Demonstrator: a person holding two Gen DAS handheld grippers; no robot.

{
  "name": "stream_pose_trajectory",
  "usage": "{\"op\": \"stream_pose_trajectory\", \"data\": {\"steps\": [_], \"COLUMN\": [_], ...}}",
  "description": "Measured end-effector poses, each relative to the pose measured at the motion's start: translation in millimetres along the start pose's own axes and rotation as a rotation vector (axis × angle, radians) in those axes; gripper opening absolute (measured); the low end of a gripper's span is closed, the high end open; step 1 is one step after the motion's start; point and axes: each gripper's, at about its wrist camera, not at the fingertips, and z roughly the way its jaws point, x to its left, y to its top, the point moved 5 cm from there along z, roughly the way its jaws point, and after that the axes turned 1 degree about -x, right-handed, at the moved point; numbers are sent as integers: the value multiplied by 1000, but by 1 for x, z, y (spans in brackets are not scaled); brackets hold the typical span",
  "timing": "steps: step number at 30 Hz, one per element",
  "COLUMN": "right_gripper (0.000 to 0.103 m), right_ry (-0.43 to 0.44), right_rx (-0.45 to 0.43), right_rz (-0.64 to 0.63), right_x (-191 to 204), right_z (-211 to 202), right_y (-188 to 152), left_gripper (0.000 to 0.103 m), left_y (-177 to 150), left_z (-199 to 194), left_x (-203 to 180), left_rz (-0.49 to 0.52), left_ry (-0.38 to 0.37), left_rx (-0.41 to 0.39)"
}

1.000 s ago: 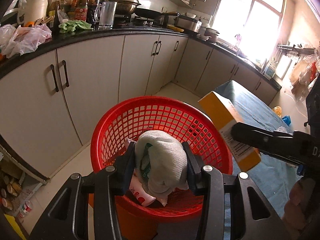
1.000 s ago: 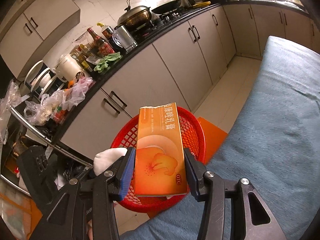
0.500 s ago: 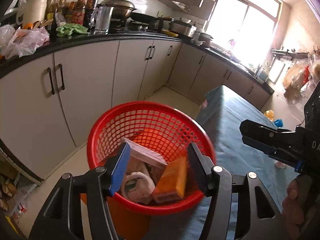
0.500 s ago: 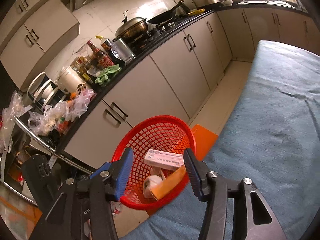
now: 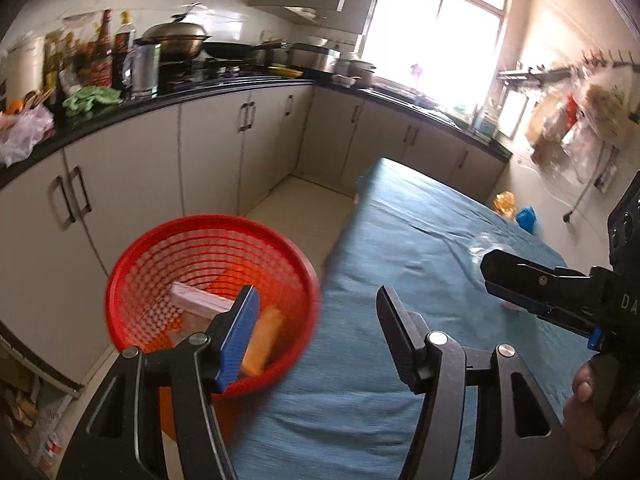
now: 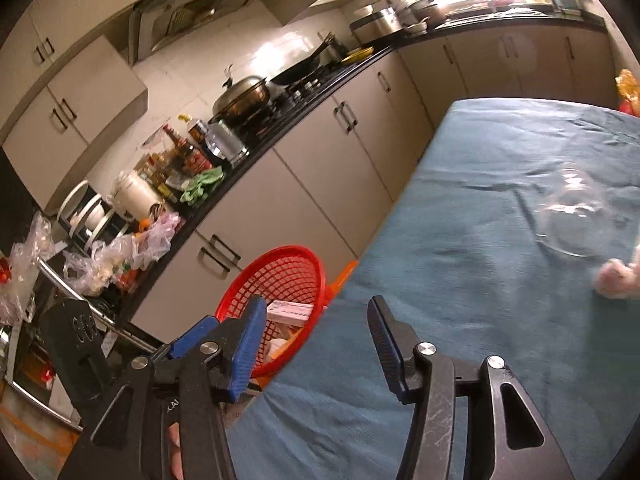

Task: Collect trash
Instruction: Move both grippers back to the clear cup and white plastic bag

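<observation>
We judge the drop is done and the next pick begins; the red basket (image 5: 208, 300) sits on the floor just beside the near left corner of the blue table (image 5: 420, 272), with a pink-white carton (image 5: 200, 300) and an orange box (image 5: 262, 340) lying in it. Our left gripper (image 5: 316, 336) stands over that corner; its jaws have just been opening, apart, nothing between them. Our right gripper (image 6: 316, 344) is likewise parted and empty. Further right on the table lie a clear plastic cup (image 6: 576, 216) and a crumpled tissue (image 6: 618, 280); next we must reach across and straddle one.
</observation>
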Motion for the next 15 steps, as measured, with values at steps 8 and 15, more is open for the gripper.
{"op": "stream_pose_trajectory", "data": {"steps": [8,15], "right_gripper": [58,59], "right_ry": [-29,-68], "right_rx": [-65,-113], "right_rz": [76,156], "right_x": [-44,-91], "right_z": [-51,-86], "right_y": [3,3], "left_gripper": [62,65], "left_y": [-4,-15], "left_z": [0,9], "left_x": [-63,-118], "left_rz": [89,183], "left_ry": [-34,-59], "left_rx": [21,53]}}
